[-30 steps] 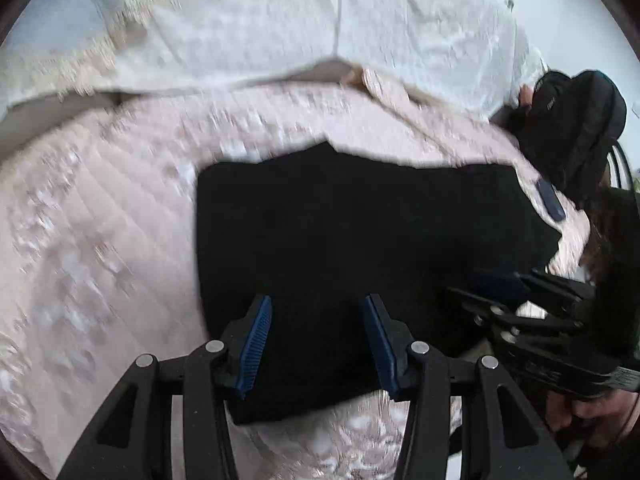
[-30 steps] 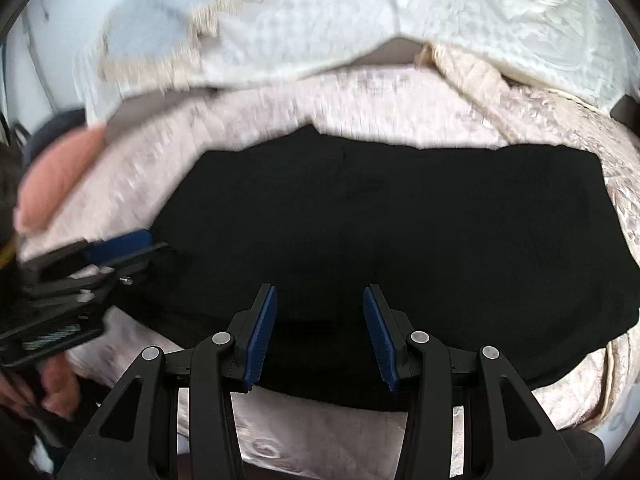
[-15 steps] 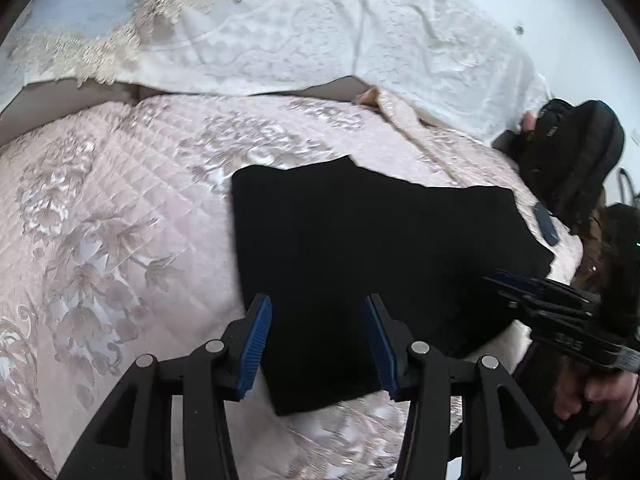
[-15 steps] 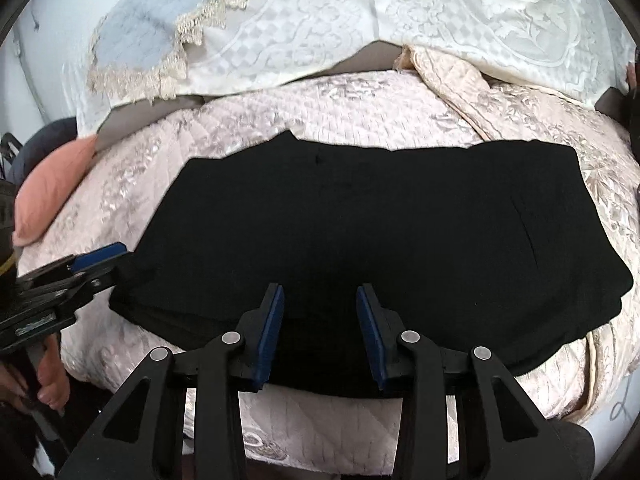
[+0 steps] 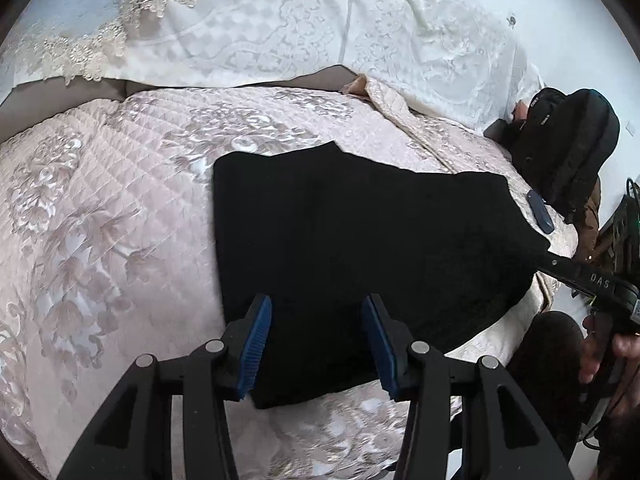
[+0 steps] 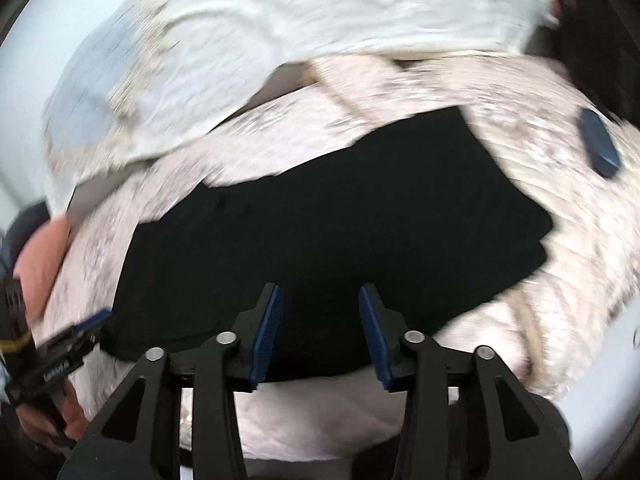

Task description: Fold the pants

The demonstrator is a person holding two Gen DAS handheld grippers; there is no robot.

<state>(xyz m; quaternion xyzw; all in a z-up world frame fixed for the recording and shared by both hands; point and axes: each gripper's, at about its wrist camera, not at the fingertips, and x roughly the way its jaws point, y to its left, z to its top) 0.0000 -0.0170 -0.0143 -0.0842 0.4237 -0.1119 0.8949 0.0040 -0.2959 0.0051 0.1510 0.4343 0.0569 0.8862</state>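
Observation:
The black pants [image 5: 360,240] lie flat, folded into a broad rectangle, on the pink quilted bedspread [image 5: 100,220]. My left gripper [image 5: 316,340] is open and empty, above the pants' near left part. My right gripper [image 6: 320,332] is open and empty, over the pants' near edge; the pants [image 6: 340,220] fill the middle of its blurred view. The right gripper also shows at the right edge of the left wrist view [image 5: 568,272], by the pants' right end. The left gripper shows at the left edge of the right wrist view [image 6: 80,332], by the pants' left corner.
White lace pillows [image 5: 320,28] lie across the head of the bed. A black backpack [image 5: 568,148] stands at the right side, with a small dark blue case [image 5: 540,212] on the quilt beside it. The case also shows in the right wrist view [image 6: 600,144]. A pink cushion [image 6: 40,260] sits left.
Both grippers have pulled back and up from the pants, still open. The right wrist view has swung to the right and is now blurred, bringing the blue case into view.

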